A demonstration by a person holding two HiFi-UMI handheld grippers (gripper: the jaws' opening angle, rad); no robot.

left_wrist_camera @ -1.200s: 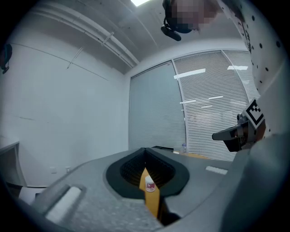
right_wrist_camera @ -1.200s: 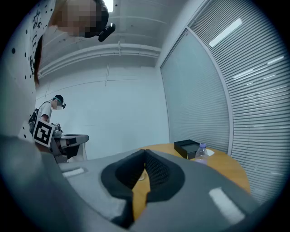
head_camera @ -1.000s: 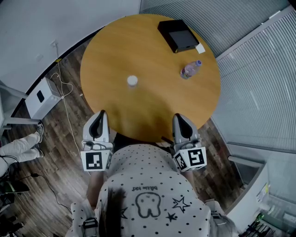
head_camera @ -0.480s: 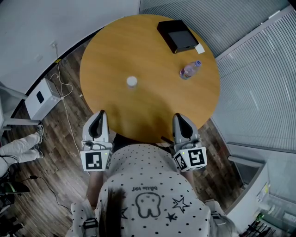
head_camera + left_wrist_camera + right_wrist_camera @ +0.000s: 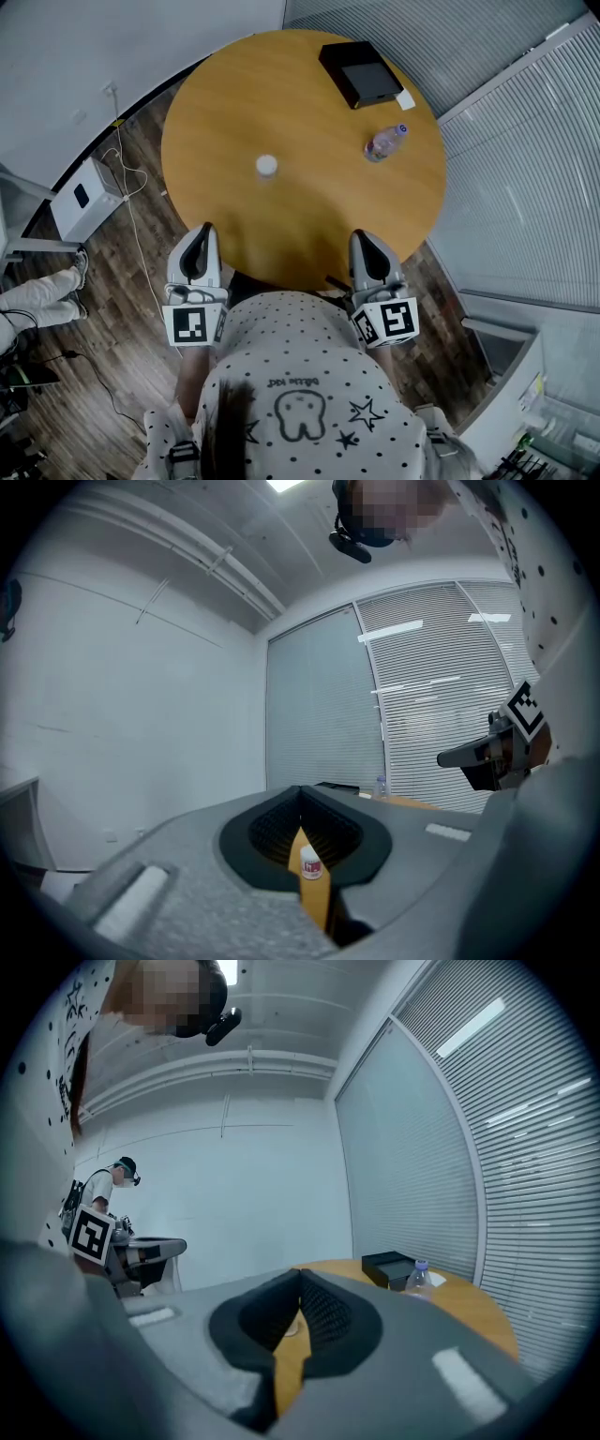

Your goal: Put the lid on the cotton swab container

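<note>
A small white round cotton swab container (image 5: 267, 166) stands alone near the middle of the round wooden table (image 5: 309, 225). Through the left gripper's jaws it (image 5: 310, 862) shows a white top and a red label. No separate lid is visible. My left gripper (image 5: 204, 229) hovers at the table's near edge, left of the container, shut and empty (image 5: 300, 796). My right gripper (image 5: 360, 235) is at the near edge further right, also shut with nothing in it (image 5: 300, 1276). Between its jaws only a pale round shape (image 5: 290, 1329) shows on the table.
A black box (image 5: 361, 72) with a white card (image 5: 405, 97) beside it lies at the table's far side. A water bottle (image 5: 385, 142) lies on its side at the right. A white device (image 5: 84, 197) and cables are on the floor at left. Blinds line the right wall.
</note>
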